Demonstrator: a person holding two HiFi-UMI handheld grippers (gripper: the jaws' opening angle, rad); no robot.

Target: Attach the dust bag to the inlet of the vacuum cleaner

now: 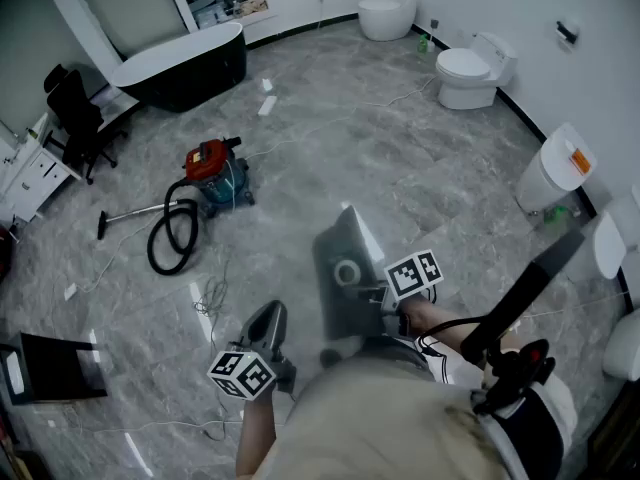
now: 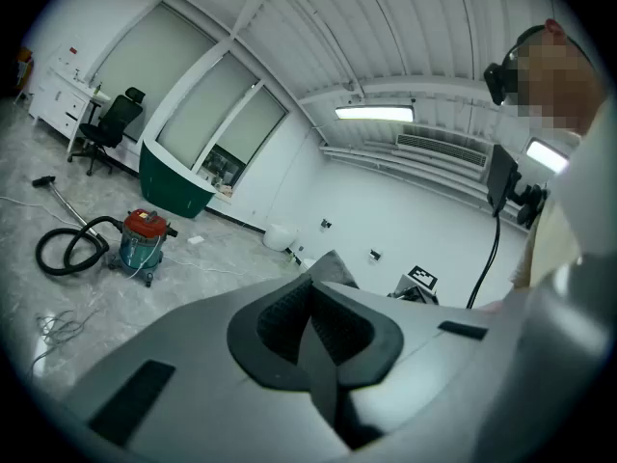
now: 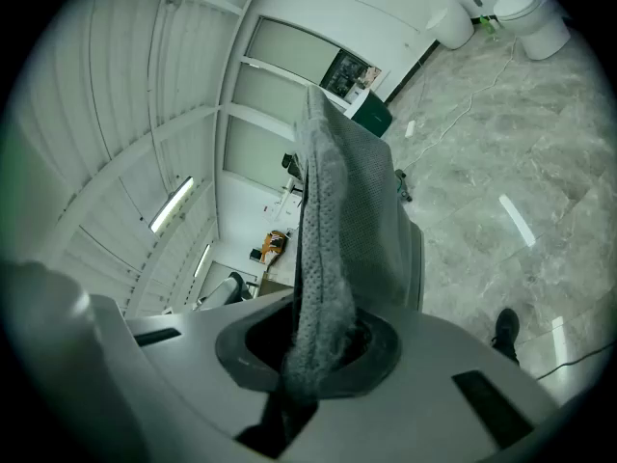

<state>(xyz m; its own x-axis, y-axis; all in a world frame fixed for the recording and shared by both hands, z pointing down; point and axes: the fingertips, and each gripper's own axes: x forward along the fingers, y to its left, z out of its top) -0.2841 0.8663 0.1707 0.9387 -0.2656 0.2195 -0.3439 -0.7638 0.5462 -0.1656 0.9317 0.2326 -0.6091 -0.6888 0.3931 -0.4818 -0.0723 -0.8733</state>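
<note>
Head view | right gripper (image 1: pixel 372 300) jaws clamp dust bag (image 1: pixel 340 248) | vacuum (image 1: pixel 215 176) lettering unreadable

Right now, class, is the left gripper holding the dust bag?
No: the left gripper is shut on nothing, while the right gripper clamps the grey dust bag.

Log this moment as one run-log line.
stage: dust bag held, not yet attached | right gripper: shut on dust bag | left gripper: shut, empty | vacuum cleaner: on floor, apart from bag
</note>
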